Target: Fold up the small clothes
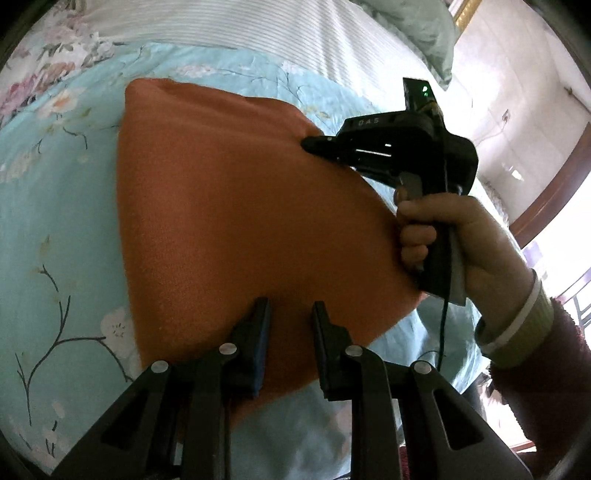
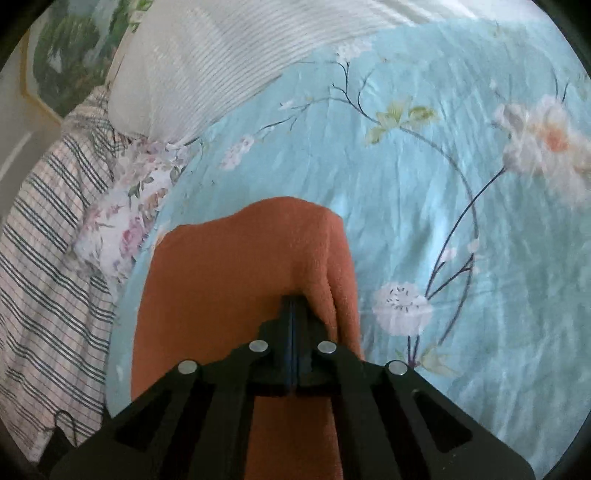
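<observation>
An orange cloth lies spread on the light blue floral bedsheet. My left gripper is open, its fingers over the cloth's near edge with nothing between them. My right gripper shows in the left wrist view, held by a hand, with its tip at the cloth's far right corner. In the right wrist view my right gripper is shut on a raised fold of the orange cloth, which bunches up beside the fingers.
A white striped pillow or cover lies at the head of the bed. A plaid striped fabric and a floral cloth lie along the left. A green pillow sits at the top right. A wall and wooden frame are at the right.
</observation>
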A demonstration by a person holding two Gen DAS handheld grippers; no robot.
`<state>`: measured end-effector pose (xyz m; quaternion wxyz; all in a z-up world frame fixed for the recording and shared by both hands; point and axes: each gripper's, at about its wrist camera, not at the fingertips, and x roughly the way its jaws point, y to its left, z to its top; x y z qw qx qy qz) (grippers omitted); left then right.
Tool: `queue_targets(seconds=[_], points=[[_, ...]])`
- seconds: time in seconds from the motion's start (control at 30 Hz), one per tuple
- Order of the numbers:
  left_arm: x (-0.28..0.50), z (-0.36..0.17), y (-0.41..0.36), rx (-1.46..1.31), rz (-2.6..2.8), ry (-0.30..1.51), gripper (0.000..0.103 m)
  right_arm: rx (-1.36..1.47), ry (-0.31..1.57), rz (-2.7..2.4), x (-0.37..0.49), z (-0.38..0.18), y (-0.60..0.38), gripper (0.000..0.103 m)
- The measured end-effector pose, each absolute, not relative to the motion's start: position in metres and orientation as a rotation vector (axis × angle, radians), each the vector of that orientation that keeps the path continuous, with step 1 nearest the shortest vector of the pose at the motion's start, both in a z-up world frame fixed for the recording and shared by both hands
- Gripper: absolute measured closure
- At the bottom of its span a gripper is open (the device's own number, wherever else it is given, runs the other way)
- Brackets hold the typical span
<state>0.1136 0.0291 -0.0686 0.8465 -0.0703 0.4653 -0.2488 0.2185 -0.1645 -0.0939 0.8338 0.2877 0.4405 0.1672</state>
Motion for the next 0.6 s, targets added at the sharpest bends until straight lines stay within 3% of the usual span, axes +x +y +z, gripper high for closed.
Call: queue_targets(seconds=[0.27,0.47,0.6], points=[[0.109,-0.037,0.060,-0.196,-0.476,0.922,0.080,0.526,0.907,0.461,0.151,-0.057,-0.162,0.099],[0.117,-0.047,0.075,-0.186,-0.404,0.945,0.078,0.524,0.968,0.376,0.128,-0.103,-0.178,0.103],[0.118,-0.057,0.067,-0.149,-0.387,0.945,0.078,0.547,0.965,0.367,0.124,-0.101,-0.179,0.103]])
